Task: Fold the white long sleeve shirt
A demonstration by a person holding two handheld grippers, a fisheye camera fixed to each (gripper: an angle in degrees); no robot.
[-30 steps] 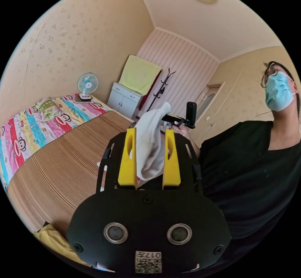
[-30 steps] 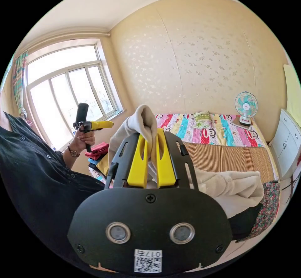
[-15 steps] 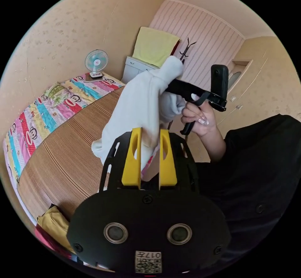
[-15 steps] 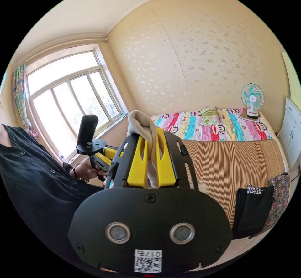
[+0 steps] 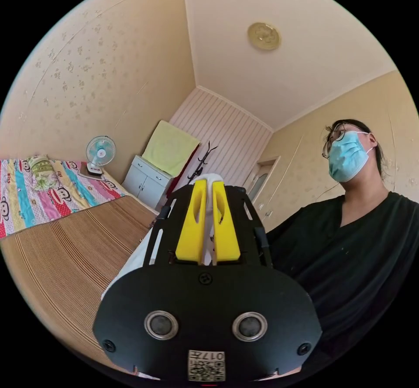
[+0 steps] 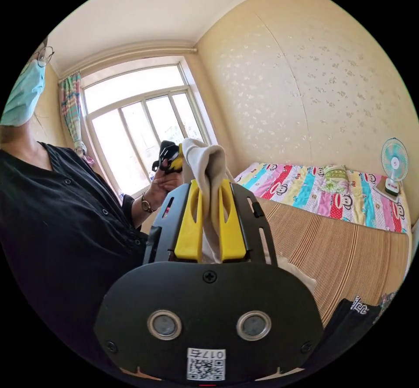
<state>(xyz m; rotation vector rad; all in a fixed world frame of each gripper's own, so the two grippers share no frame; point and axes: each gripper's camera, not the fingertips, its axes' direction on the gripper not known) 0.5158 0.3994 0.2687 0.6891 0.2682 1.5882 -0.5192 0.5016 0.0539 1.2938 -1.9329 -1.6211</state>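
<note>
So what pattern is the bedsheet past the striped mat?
Bright multicolour stripes with cartoon monkey faces on the bedsheet, clearest in the right gripper view.

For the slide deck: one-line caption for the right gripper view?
Right gripper clamps the white shirt above the striped bed mat.

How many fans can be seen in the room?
1. The fan stands at the far end of the bed, beside the cabinet; the right gripper view shows it too. Others may be hidden.
</note>
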